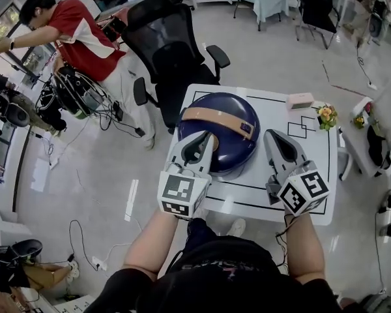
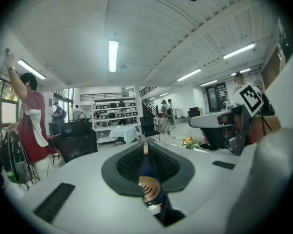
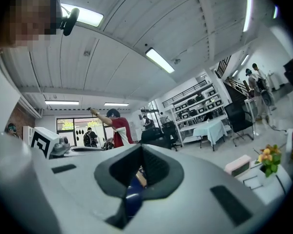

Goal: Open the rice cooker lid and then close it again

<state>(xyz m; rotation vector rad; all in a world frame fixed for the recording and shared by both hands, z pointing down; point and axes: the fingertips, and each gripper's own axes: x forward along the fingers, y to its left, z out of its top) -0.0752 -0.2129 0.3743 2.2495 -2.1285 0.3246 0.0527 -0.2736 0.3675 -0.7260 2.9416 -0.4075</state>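
**Head view.** The rice cooker (image 1: pixel 229 150) stands at frame centre on the white table (image 1: pixel 313 175), lid down. The left gripper (image 1: pixel 206 137) lies over the cooker's lower-left shell. The right gripper (image 1: pixel 274 135) hangs just right of the cooker, above the table.

**Left gripper view.** The jaws stand all but together and grip nothing. Blue shell and a tan vent (image 2: pixel 149 189) show through the slit.

**Right gripper view.** The jaws are together and empty, with the blue shell below them.

**Handling.** The lid is probably rigid, hinged and latched. Its glossy dome will likely slip under the pads. Work the latch, then lift at the lid's front edge or by the tan handle (image 1: pixel 215 116).
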